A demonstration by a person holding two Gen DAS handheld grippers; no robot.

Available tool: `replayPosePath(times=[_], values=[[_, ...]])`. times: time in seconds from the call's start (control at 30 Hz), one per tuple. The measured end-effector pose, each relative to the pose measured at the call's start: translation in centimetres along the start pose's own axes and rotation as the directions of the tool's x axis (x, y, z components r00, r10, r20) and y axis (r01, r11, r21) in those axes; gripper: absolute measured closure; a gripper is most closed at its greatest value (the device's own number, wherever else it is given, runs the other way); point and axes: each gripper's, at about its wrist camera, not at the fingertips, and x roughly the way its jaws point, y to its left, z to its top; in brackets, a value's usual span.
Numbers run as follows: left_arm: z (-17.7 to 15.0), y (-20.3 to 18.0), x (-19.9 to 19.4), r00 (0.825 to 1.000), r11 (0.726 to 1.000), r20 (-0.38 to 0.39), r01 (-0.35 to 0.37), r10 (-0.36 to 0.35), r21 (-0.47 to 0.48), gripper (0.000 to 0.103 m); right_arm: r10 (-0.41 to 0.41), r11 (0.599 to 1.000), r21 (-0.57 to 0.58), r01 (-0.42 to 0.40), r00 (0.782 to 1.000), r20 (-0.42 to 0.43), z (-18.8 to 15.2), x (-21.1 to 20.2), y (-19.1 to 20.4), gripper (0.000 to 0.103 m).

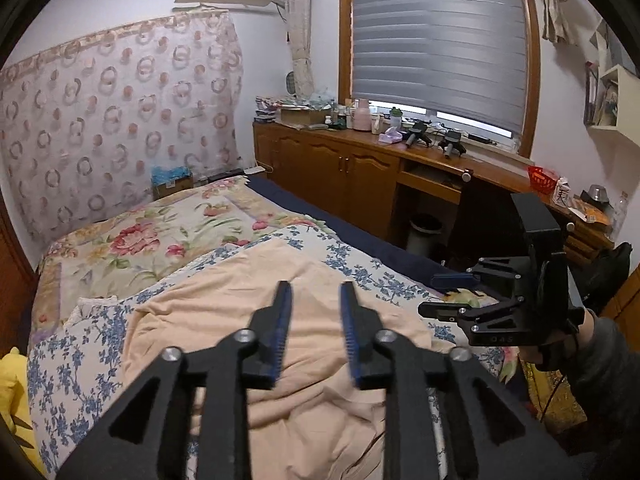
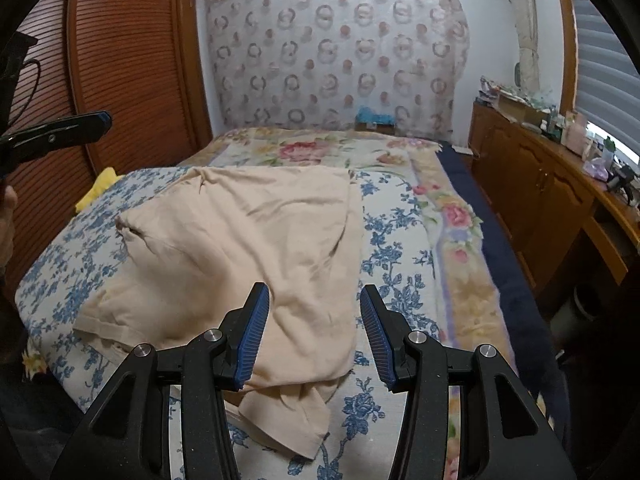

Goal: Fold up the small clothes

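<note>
Bedroom setup here, with a peach-coloured garment [image 2: 240,248] spread out on a blue-flowered sheet [image 2: 384,248] on the bed [image 2: 472,280]. In the right wrist view the garment fills the middle and runs out toward 10 o'clock, with a rumpled bit bunched up around 6 o'clock between the fingers. It's fairly flat but creased.

Left gripper [image 1: 316,292] hangs over the garment with its blue-padded fingers parted, nothing between them. Right gripper [image 2: 314,300] is spread even wider, also gripping nothing; its left finger sits over the cloth edge, the right one over bare sheet.

From the left wrist view the right gripper shows up at 3 o'clock, off the garment's edge. A wooden cabinet [image 1: 344,168] full of clutter runs along the wall at about 1 o'clock, under a window blind [image 1: 436,36]. Something yellow [image 2: 100,188] pokes out at 9 o'clock.
</note>
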Motion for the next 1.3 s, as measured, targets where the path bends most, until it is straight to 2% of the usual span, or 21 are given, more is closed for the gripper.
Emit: replayPosePath(times=[0.23, 0.47, 0.53, 0.67, 0.83, 0.97, 1.03, 1.07, 1.1, 1.2, 1.3], values=[[-2.4, 2.8, -1.0, 0.997, 0.996, 0.0, -0.074, 0.075, -0.054, 0.071, 0.054, 0.998, -0.016, -0.055, 0.998, -0.016, 0.5, 1.8, 0.9, 0.054], [-6.7, 6.9, -1.5, 0.99, 0.98, -0.04, -0.138, 0.134, -0.141, 0.068, 0.134, 0.988, -0.062, -0.139, 0.988, -0.078, 1.0, 5.2, 3.5, 0.054], [-8.1, 7.9, -1.7, 0.987, 0.974, -0.058, -0.16, 0.153, -0.16, 0.068, 0.149, 0.985, -0.076, -0.157, 0.984, -0.103, 1.0, 6.3, 4.1, 0.054], [-10.3, 9.6, -2.2, 0.982, 0.96, -0.076, -0.184, 0.172, -0.211, 0.068, 0.129, 0.983, -0.108, -0.147, 0.979, -0.156, 0.9, 8.3, 4.6, 0.054], [-12.3, 11.5, -3.2, 0.977, 0.94, -0.086, -0.213, 0.197, -0.268, 0.067, 0.191, 0.976, -0.062, -0.209, 0.955, -0.225, 0.3, 9.6, 4.2, 0.054], [-13.4, 12.8, -3.8, 0.968, 0.923, -0.094, -0.251, 0.234, -0.29, 0.067, 0.197, 0.974, -0.064, -0.216, 0.953, -0.229, -0.1, 9.7, 4.4, 0.055], [-13.7, 13.1, -4.0, 0.956, 0.915, -0.103, -0.293, 0.275, -0.278, 0.067, 0.195, 0.973, -0.073, -0.217, 0.954, -0.228, -0.1, 9.7, 4.6, 0.068], [-13.9, 13.3, -4.1, 0.952, 0.911, -0.105, -0.306, 0.288, -0.276, 0.067, 0.209, 0.969, -0.081, -0.232, 0.952, -0.225, -0.1, 9.5, 4.8, 0.091], [-14.1, 13.6, -4.1, 0.951, 0.909, -0.104, -0.309, 0.291, -0.281, 0.067, 0.22, 0.964, -0.1, -0.246, 0.951, -0.219, -0.1, 9.3, 5.1, 0.095], [-14.4, 13.9, -4.2, 0.95, 0.905, -0.101, -0.312, 0.295, -0.29, 0.067, 0.193, 0.961, -0.161, -0.225, 0.963, -0.191, 0.1, 8.2, 6.2, 0.096], [-14.6, 14.0, -4.2, 0.949, 0.904, -0.102, -0.314, 0.297, -0.292, 0.067, 0.201, 0.961, -0.167, -0.222, 0.97, -0.136, 0.8, 6.8, 6.5, 0.097]])
